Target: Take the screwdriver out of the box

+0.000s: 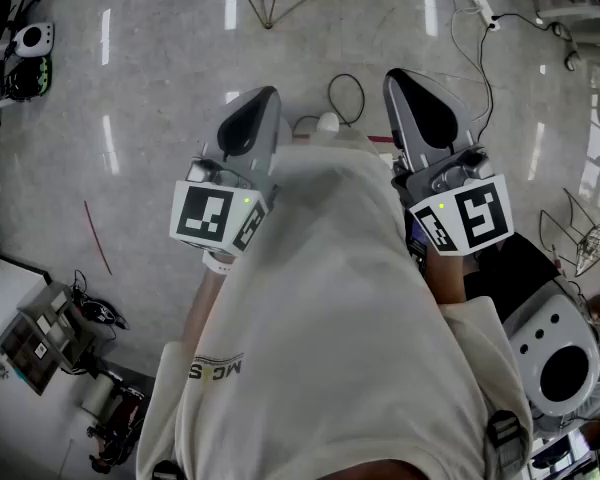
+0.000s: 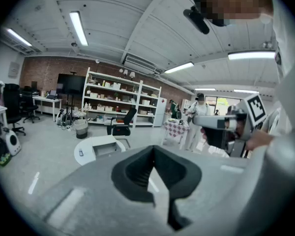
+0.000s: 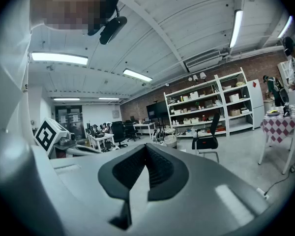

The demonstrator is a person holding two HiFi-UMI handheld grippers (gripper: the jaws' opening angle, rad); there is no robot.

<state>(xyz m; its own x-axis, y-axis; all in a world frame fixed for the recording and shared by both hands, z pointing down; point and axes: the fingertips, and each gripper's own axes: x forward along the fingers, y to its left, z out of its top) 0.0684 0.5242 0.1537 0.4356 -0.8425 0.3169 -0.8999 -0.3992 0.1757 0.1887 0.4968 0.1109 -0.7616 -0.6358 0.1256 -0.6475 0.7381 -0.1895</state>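
Note:
No box and no screwdriver show in any view. In the head view my left gripper [image 1: 248, 123] and my right gripper [image 1: 425, 108] are held side by side in front of the person's pale shirt [image 1: 330, 308], above the grey floor. Both are shut with nothing between the jaws. In the left gripper view my left gripper [image 2: 155, 173] points out into a large room, with the right gripper [image 2: 226, 127] at its right. In the right gripper view my right gripper [image 3: 145, 173] also faces the room, with the left gripper's marker cube [image 3: 46, 134] at its left.
A white round table [image 2: 101, 149] stands ahead on the floor, with a black office chair [image 2: 120, 124] and long shelves [image 2: 120, 102] behind it. A person [image 2: 196, 117] stands by a checkered table [image 2: 176, 129]. Cables [image 1: 345, 93] and a wire basket [image 1: 580, 243] lie on the floor.

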